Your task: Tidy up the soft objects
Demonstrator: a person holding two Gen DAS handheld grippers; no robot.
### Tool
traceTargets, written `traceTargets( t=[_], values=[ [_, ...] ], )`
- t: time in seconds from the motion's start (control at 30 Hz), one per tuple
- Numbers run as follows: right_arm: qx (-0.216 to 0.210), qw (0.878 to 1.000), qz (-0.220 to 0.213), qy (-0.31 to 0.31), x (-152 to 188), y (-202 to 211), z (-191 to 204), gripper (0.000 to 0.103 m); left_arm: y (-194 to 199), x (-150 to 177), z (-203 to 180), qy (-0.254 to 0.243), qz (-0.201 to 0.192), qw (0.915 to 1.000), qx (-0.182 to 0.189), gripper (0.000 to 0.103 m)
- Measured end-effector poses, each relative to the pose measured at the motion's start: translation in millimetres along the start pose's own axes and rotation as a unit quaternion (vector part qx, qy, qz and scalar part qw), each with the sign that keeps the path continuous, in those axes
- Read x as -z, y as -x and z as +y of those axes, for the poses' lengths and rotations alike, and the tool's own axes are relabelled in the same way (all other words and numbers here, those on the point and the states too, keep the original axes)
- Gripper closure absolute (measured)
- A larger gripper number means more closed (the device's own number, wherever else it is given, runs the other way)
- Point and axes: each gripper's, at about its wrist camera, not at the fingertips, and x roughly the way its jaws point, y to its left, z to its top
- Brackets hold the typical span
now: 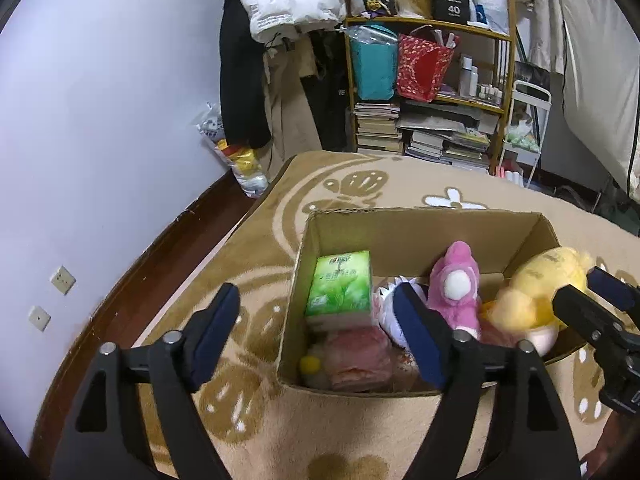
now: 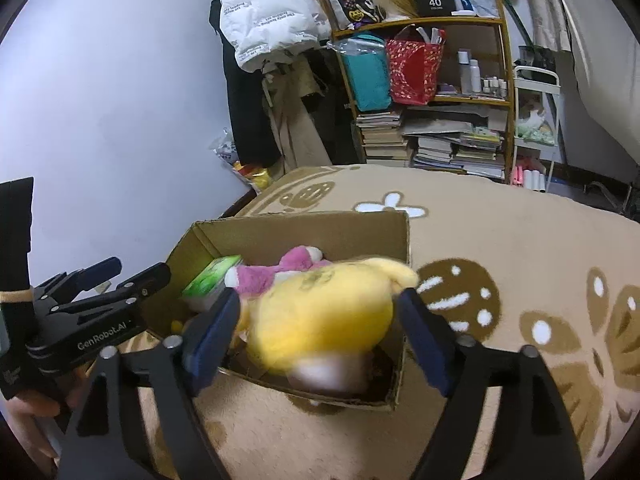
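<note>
A cardboard box point(image 1: 404, 220) sits open on the rug and also shows in the right wrist view point(image 2: 304, 228). Inside lie a green tissue pack point(image 1: 340, 284), a pink plush point(image 1: 456, 284), a pale pink soft item point(image 1: 356, 360) and a white-purple plush point(image 1: 390, 300). A yellow plush point(image 2: 320, 316) sits between the fingers of my right gripper point(image 2: 320, 320) over the box's near right corner; it is blurred and the fingers stand wide beside it. It also shows in the left wrist view point(image 1: 536, 296). My left gripper point(image 1: 320, 320) is open and empty at the box's left front edge.
The beige patterned rug point(image 2: 520, 264) covers the floor around the box. A wooden shelf point(image 1: 432, 92) with books and bags stands at the back. Hanging clothes point(image 1: 248, 60) and a bag of toys point(image 1: 244, 160) are by the lilac wall at left.
</note>
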Motion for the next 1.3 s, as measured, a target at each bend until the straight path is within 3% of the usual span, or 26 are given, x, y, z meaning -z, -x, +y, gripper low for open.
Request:
traceTargets(
  t=[0.07, 0.13, 0.5, 0.7, 1.03, 1.3],
  values=[
    [0.002, 1.000, 0.000, 0.001, -1, 4, 0, 0.008, 5, 0, 3, 0.004, -0.006, 0.9999, -0.009, 0.008],
    [0.002, 1.000, 0.003, 0.001, 0, 8, 0, 0.002, 13, 0, 6, 0.004, -0.016, 0.9996, -0.024, 0.003],
    [0.026, 0.999, -0.016, 0.035, -3, 51, 15, 0.000, 71, -3, 22, 0.022, -0.052, 0.9984, -0.005, 0.001],
    [0.020, 0.999, -0.016, 0.041, -4, 78, 23, 0.000, 116, -2, 30, 0.020, -0.086, 0.9958, -0.024, 0.001],
    [0.019, 0.998, -0.037, 0.053, 3, 127, 31, 0.000, 168, 23, 52, 0.040, -0.096, 0.9946, 0.007, 0.001],
    [0.016, 0.996, -0.056, 0.061, 12, 159, 32, 0.000, 196, 52, 57, 0.034, -0.111, 0.9932, -0.012, 0.001]
  ],
)
